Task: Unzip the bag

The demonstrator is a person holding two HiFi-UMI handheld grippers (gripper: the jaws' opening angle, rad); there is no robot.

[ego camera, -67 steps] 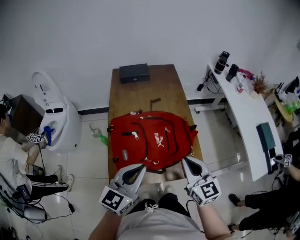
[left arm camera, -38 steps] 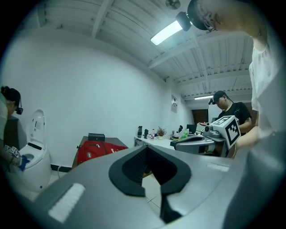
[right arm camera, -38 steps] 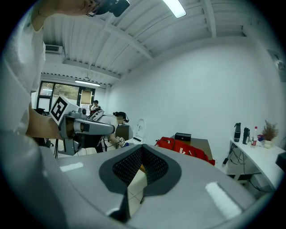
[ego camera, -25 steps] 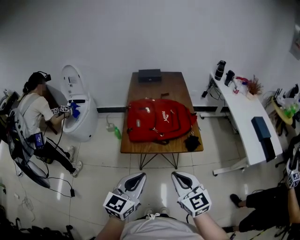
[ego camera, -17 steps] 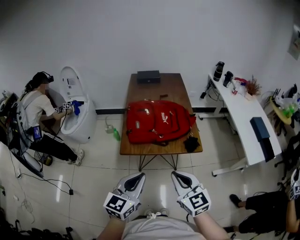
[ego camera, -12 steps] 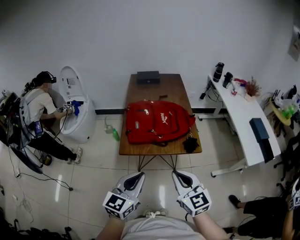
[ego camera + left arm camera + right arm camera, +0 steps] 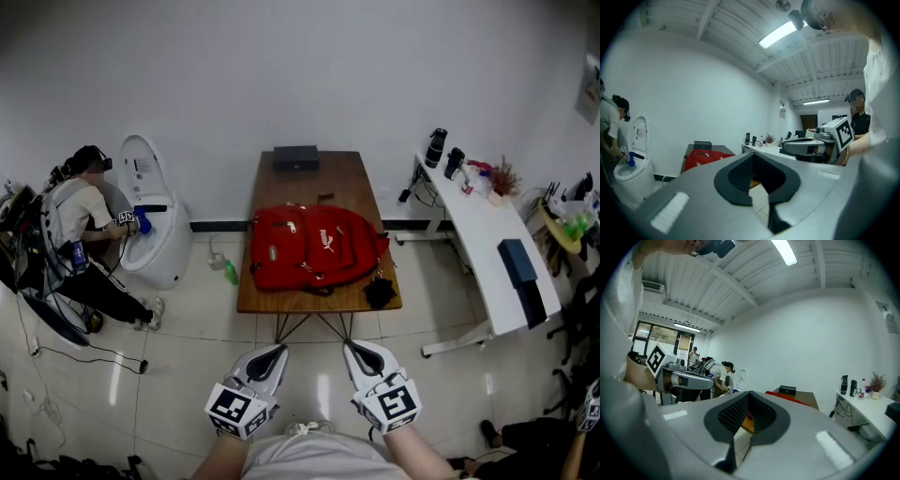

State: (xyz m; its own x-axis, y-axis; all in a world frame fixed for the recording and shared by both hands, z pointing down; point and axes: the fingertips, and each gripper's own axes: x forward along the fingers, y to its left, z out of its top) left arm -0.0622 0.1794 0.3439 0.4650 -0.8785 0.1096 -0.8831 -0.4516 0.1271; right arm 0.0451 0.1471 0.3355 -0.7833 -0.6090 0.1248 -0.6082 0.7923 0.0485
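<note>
A long white desk (image 7: 487,246) runs along the right side of the room, cluttered at its far end. Left of it, a wooden table (image 7: 323,183) stands on the tiled floor. At the far left, a person (image 7: 73,225) crouches beside a white toilet-shaped unit (image 7: 155,234). The red bag (image 7: 314,248) lies flat across the near half of the table and reaches almost to both of its side edges. Both grippers are well apart from it, held low and near the person's body, over bare floor on the near side of the table. The left gripper (image 7: 270,354) and right gripper (image 7: 360,352) sit side by side, level with each other. Their jaws point away toward the table and their marker cubes face up. Each gripper's own view shows its jaws clenched together with nothing between the pads, touching nothing. The forearms come in from the near edge, angled slightly inward. A black box (image 7: 295,157) rests at the table's far end. A small dark object (image 7: 379,292) lies at the table's near right corner, just beside the bag. A green bottle (image 7: 231,272) stands on the floor left of the table.
</note>
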